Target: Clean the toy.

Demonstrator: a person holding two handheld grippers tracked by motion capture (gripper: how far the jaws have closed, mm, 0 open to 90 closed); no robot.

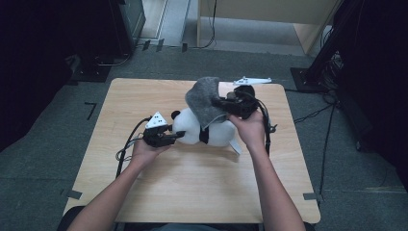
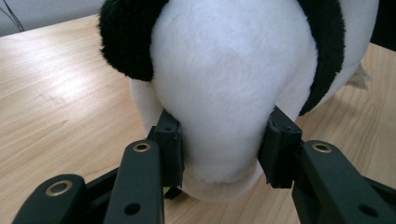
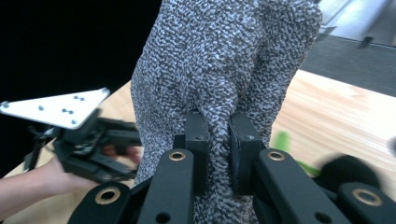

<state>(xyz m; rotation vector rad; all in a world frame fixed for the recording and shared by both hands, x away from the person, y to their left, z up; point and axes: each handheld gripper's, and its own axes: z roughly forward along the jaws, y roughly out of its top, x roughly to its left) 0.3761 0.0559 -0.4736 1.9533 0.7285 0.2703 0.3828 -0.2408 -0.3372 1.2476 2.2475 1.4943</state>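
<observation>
Two tools, left tool (image 2: 222,149) squeezing plush panda (image 2: 224,84), right tool (image 3: 217,140) pinching grey cloth (image 3: 224,60), panda's face hidden.

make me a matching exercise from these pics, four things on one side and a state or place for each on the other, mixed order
Things:
1. left gripper
2. right gripper
3. grey cloth
4. table

States or places:
A. pale wood, under the panda
B. jaws pinch grey knit fabric
C. jaws squeeze white plush
D. lifted above the panda's back

Pairs: 1-C, 2-B, 3-D, 4-A
</observation>
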